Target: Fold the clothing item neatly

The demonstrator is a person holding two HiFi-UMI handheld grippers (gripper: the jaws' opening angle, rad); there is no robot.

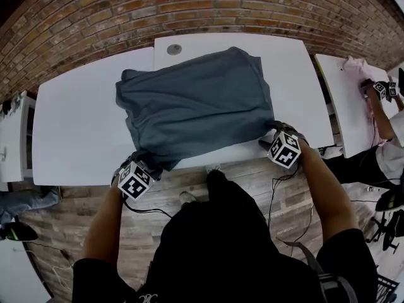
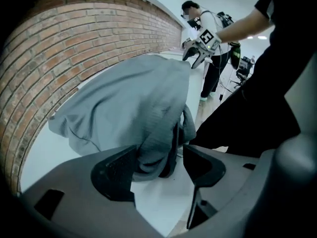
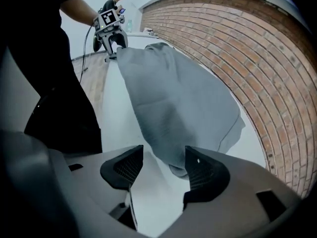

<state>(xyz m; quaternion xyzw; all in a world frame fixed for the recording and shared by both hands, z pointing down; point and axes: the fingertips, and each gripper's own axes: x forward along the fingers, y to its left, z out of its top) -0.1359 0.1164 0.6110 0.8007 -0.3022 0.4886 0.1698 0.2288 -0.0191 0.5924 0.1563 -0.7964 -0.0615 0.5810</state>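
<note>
The left gripper (image 2: 158, 165) stood spread wide at the near edge of the white surface (image 1: 76, 131), with a bunched corner of the grey-blue garment (image 1: 196, 103) lying loose between its two pads; the cloth brushed the left pad but was not pinched. The right gripper (image 3: 161, 165) was likewise spread wide at that same near edge, further along to the right. The garment's other near corner drooped against its right pad, and bare surface showed in the gap beside the other pad. From the head view the left gripper (image 1: 148, 164) and right gripper (image 1: 270, 134) each sat at a near corner of the cloth. There was one garment, lying rumpled but mostly flat across the middle of the surface, and two grippers, each carrying one marker cube. A brick wall (image 1: 189, 5) ran behind the far edge of the surface
</note>
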